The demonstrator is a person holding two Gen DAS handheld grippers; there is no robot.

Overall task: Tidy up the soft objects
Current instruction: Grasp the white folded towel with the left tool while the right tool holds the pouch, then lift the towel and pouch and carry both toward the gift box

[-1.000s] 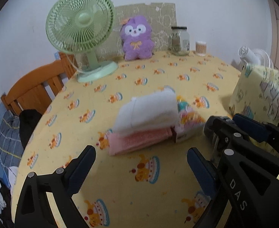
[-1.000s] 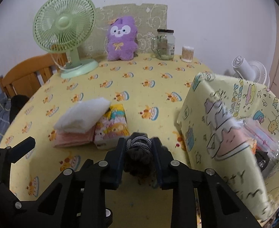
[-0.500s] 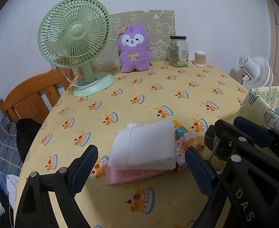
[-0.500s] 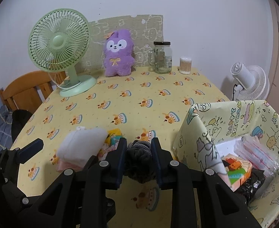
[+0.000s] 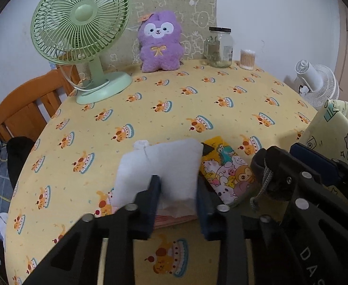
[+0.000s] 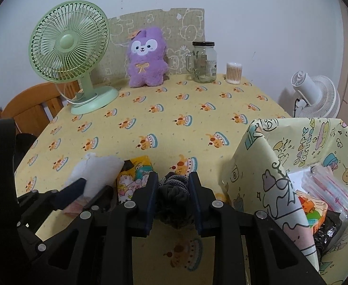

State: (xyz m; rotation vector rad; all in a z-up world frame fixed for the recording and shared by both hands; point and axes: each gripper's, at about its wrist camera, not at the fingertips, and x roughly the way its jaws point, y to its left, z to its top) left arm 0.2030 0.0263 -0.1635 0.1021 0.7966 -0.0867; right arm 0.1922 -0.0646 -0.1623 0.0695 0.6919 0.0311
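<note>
Since a second ago, left tool (image 5: 177, 204) was closed around white towel (image 5: 159, 166) on the table (image 5: 174, 109). Right tool (image 6: 173, 201) was kept clamped on grey socks (image 6: 174, 190). Storage box (image 6: 268, 166) was part-filled already; towels and tissue pack (image 5: 226, 173) were left.

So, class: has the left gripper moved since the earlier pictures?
Yes. The left gripper has closed in on the white towel, its fingers now clamping it.

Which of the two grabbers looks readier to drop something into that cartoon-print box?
The right gripper. It is shut on a grey knit bundle and sits right beside the box. The left gripper pinches the white cloth farther from the box.
</note>
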